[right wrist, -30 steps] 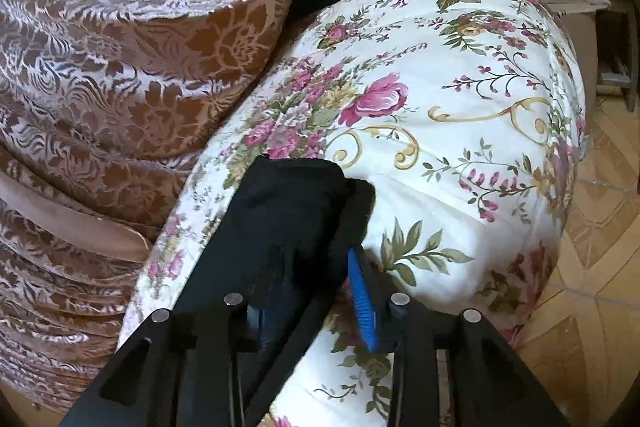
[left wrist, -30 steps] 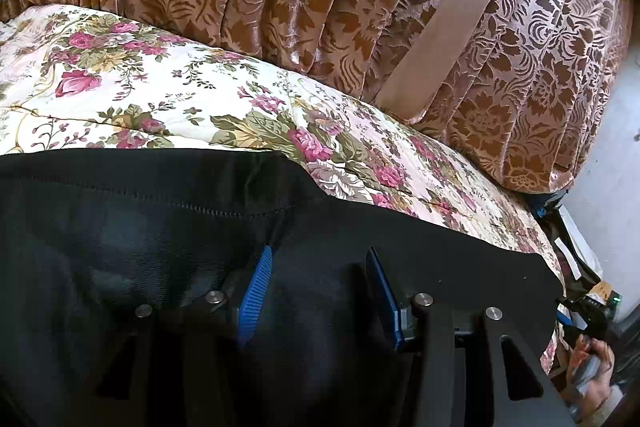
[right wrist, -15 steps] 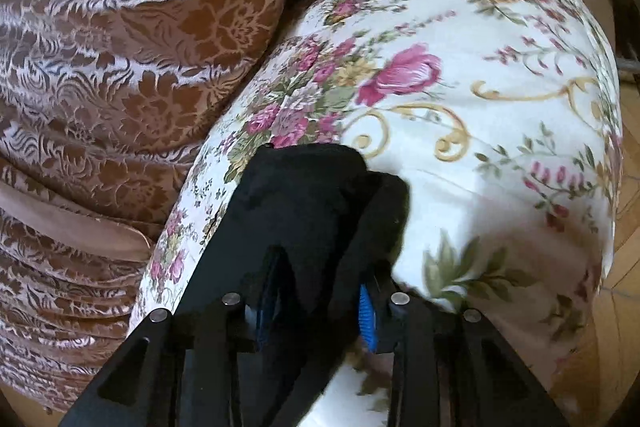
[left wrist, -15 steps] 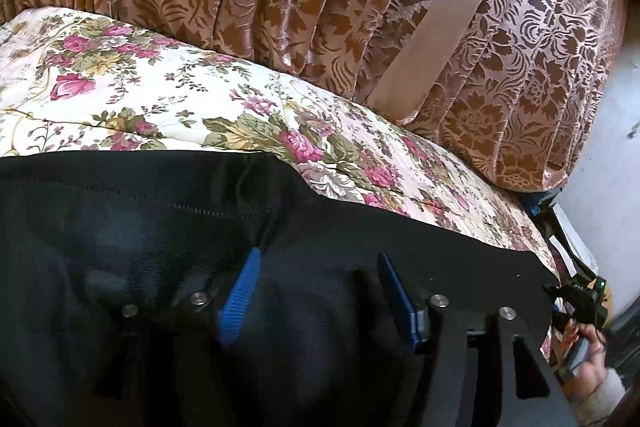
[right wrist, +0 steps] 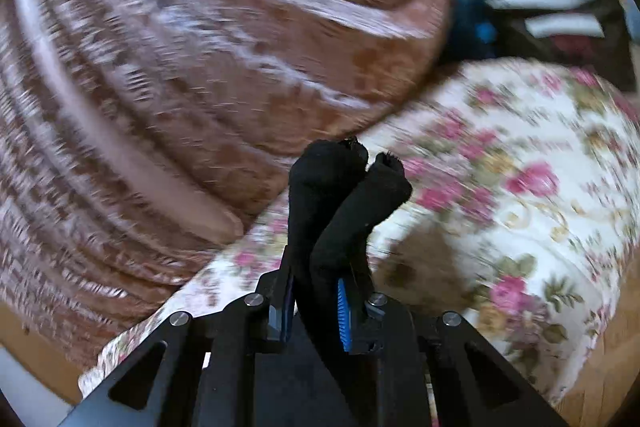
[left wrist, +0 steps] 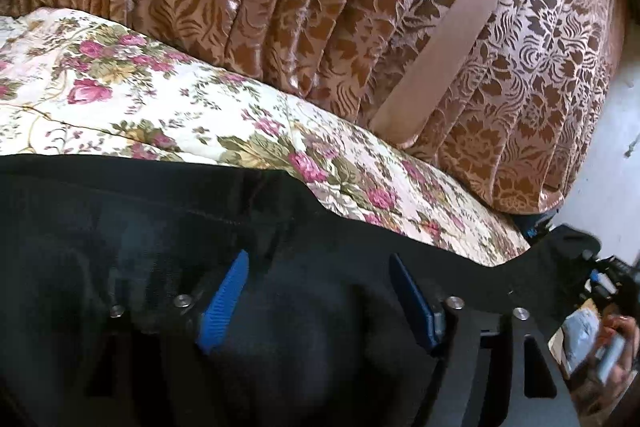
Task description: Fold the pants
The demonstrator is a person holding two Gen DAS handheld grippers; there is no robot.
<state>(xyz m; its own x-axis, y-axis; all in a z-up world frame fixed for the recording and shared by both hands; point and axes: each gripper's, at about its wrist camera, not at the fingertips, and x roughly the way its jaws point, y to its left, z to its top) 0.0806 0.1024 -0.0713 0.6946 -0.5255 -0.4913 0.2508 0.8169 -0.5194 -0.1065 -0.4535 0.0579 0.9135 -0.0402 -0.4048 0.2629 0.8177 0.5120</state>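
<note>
Rose-printed bedding (left wrist: 168,107) fills the middle of both wrist views, with black pants (left wrist: 120,247) laid across it.

Nearest the lens in the left wrist view, the left gripper (left wrist: 316,267) sits in the lower center of the frame, its blue-padded fingers (left wrist: 224,299) spread wide over the dark cloth and clasping nothing. The pants stretch as a broad band across the lower half of that frame, their stitched edge meeting the quilt.

In the blurred right wrist view, the right gripper (right wrist: 314,291) at bottom center is clamped on a bunched end of the pants (right wrist: 344,203), which rises in two rolled lobes above the fingers.

Beyond the quilt, brown brocade upholstery (left wrist: 320,7) with a plain pink band (left wrist: 452,31) fills the upper frame. Wood flooring (right wrist: 600,367) shows at lower right of the right wrist view.
</note>
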